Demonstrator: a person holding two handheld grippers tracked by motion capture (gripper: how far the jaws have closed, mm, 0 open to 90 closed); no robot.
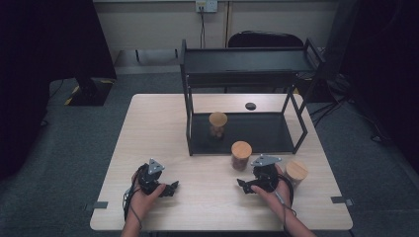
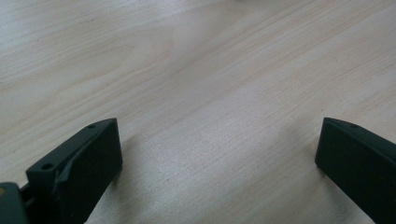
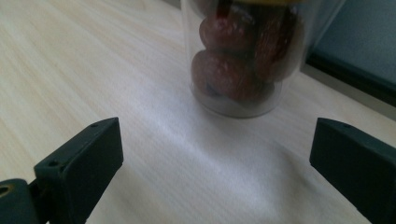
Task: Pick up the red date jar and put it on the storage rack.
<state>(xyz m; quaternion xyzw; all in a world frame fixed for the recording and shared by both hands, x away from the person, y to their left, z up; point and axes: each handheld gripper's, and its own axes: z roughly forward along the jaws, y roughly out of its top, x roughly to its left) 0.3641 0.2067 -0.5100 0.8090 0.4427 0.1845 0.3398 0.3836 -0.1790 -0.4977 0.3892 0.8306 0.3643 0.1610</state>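
Ideally the right gripper [image 3: 212, 154], jaws spread wide, advances straight onto the jar of dark fruit [image 3: 240, 56] standing just ahead between its jaws, and closes low on the glass. The left gripper [image 2: 217, 154] rests spread over bare table [image 2: 196, 70].

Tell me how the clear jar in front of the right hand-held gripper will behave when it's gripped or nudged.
The jar looks smooth, clear and round, so the jaws may slip on it. It is tall for its base, so a high push could tip it. The dark red fruit packed inside probably gives it some weight.
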